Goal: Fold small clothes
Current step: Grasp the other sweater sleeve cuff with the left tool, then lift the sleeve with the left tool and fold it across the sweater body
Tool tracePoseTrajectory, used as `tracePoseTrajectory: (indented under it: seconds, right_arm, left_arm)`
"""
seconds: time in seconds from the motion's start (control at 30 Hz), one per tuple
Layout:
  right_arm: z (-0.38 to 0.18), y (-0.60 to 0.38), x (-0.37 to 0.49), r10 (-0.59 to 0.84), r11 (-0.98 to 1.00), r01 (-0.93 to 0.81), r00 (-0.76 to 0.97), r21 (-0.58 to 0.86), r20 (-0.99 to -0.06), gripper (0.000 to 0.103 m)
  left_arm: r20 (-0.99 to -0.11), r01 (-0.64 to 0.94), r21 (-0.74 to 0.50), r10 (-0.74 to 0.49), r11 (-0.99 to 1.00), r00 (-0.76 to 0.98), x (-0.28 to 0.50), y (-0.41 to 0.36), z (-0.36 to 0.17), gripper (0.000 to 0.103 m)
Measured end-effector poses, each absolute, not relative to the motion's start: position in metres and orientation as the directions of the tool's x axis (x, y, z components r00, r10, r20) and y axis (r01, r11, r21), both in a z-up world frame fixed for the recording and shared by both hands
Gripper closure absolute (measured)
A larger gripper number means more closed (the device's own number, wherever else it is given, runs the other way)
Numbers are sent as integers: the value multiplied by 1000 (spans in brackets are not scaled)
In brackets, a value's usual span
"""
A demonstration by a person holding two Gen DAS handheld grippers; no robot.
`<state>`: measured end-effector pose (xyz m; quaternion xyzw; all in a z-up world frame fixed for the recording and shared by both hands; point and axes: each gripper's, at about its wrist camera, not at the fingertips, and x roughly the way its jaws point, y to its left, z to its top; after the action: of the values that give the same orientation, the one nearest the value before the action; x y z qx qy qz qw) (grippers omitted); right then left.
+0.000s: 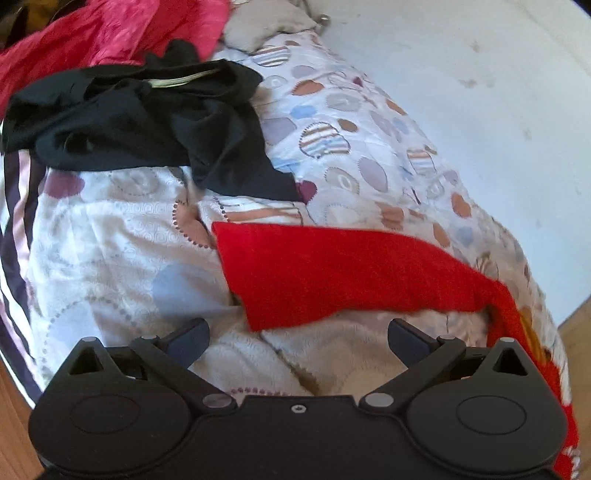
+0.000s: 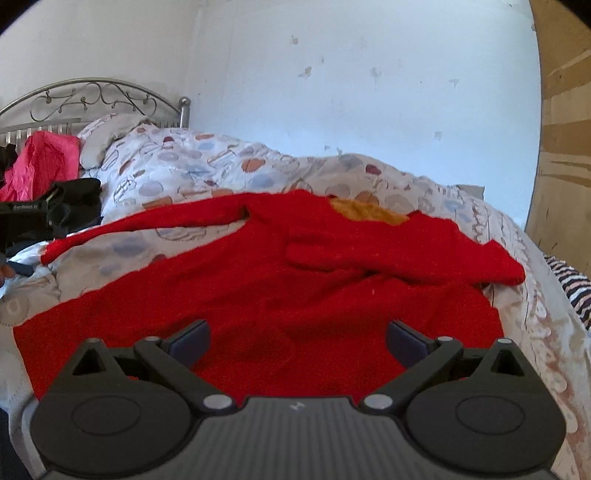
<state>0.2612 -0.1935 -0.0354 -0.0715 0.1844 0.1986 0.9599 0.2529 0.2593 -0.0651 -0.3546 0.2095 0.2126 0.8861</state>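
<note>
Both sets of jaws are spread wide with nothing between them. The left gripper (image 1: 297,338) hangs over a bare patch of the patterned duvet (image 1: 110,236), and the cuff end of one sleeve (image 1: 314,273) of the red sweater (image 2: 280,306) lies just ahead of its fingertips, stretched out flat across the bedding. The right gripper (image 2: 297,338) hovers right over the body of that sweater, which is spread out on the bed with its hem side nearest the camera. The other sleeve (image 2: 402,258) is folded in across the chest, and there's an orange lining (image 2: 369,212) showing at the neckline.

Further out, a crumpled black garment (image 1: 147,122) sits in a heap on the duvet, well apart from the sweater, with a pink garment (image 1: 110,29) behind it. At the far end of the bed there's a grey pillow (image 1: 266,22) and a curly metal headboard (image 2: 96,99), against a pale, marked-up wall (image 2: 369,92).
</note>
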Motion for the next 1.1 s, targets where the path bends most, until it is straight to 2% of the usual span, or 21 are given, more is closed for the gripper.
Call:
tracePoseTrajectory:
  seconds: [0.1, 0.17, 0.23, 0.37, 0.5, 0.57, 0.7, 0.87, 1.0, 1.1]
  right_arm:
    - [-36, -200, 265, 374, 908, -417, 840, -27, -393, 0]
    - [-37, -203, 268, 379, 910, -415, 831, 0, -407, 0]
    - [-39, -206, 272, 378, 913, -408, 825, 22, -420, 0]
    - [-41, -208, 273, 381, 914, -403, 823, 40, -422, 0]
    - [-39, -209, 271, 381, 917, -396, 831, 50, -406, 0]
    - [-36, -212, 269, 380, 920, -388, 837, 62, -393, 0]
    - [-32, -223, 259, 369, 927, -369, 858, 69, -358, 0]
    - [-32, -244, 248, 350, 936, -342, 876, 84, -332, 0]
    - [-35, -259, 243, 325, 946, -307, 892, 106, -314, 0]
    - [-35, -273, 241, 316, 947, -277, 893, 162, -321, 0]
  left_arm:
    - [-525, -557, -560, 257, 614, 811, 261, 266, -66, 27]
    - [-555, -598, -563, 276, 570, 785, 265, 272, -68, 56]
    - [-580, -631, -560, 290, 537, 761, 269, 278, -70, 75]
    - [-581, -634, -562, 292, 531, 760, 270, 286, -68, 93]
    - [-579, -632, -494, 316, 598, 752, 273, 282, -50, 101]
    - [-581, -636, -455, 334, 623, 742, 277, 282, -38, 102]
    - [-501, -604, -360, 399, 711, 768, 288, 278, 5, 102]
    - [-397, -535, -272, 413, 800, 820, 311, 259, 66, 102]
    - [-268, -421, -205, 363, 884, 892, 333, 218, 119, 102]
    - [-173, -297, -117, 275, 948, 946, 349, 170, 153, 102]
